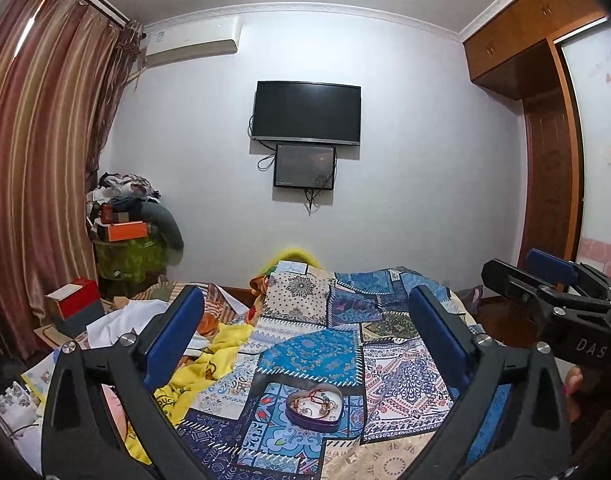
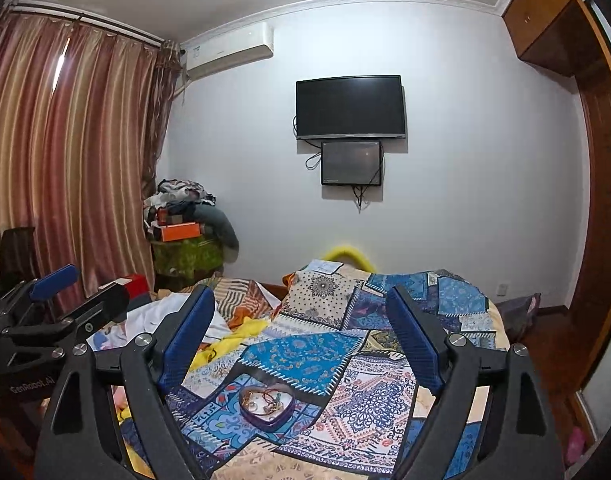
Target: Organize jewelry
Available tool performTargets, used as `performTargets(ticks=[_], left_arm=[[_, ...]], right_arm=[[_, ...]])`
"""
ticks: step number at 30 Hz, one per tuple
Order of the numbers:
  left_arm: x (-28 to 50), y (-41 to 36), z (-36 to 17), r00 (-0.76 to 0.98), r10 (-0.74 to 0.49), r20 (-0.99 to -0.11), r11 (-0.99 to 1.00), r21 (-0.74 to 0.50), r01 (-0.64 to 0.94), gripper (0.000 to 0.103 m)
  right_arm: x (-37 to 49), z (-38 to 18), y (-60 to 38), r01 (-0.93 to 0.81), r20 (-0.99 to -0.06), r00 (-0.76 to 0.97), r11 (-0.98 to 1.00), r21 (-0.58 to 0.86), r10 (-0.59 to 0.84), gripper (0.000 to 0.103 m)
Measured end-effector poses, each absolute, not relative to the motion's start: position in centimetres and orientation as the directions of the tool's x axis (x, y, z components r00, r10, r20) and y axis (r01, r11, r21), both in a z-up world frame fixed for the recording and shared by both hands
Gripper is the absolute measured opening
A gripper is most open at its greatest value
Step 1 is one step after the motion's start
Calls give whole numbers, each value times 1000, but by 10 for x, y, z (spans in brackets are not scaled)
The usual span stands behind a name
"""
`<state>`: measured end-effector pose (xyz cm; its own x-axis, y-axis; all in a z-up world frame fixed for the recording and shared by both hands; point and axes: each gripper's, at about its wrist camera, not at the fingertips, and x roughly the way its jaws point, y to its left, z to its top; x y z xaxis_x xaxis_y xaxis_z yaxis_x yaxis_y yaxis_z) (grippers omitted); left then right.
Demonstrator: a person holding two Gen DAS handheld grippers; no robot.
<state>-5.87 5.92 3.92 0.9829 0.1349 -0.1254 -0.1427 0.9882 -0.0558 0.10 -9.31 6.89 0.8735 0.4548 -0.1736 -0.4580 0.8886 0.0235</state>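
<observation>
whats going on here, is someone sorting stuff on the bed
A person holds a two-finger gripper in each hand above a bed covered by a patchwork quilt. The left gripper and right gripper are both open and holding nothing. Ahead of them on the quilt sits an open heart-shaped box with a tangle of jewelry inside. Neither gripper touches the box, so the sorting does not look begun.

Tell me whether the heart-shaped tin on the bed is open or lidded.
Open. The heart-shaped tin has no lid on it, and both wrist views look straight down into it at tangled jewelry, including gold chain and a red cord.
</observation>
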Motion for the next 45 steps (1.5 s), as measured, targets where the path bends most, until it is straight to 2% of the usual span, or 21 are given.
performTargets(ticks=[45], left_arm=[[-43,54,31,979,102,-174,993,-40,-110,102]], right_arm=[[0,61,-105,-447,-210,872,894,27,442,85]])
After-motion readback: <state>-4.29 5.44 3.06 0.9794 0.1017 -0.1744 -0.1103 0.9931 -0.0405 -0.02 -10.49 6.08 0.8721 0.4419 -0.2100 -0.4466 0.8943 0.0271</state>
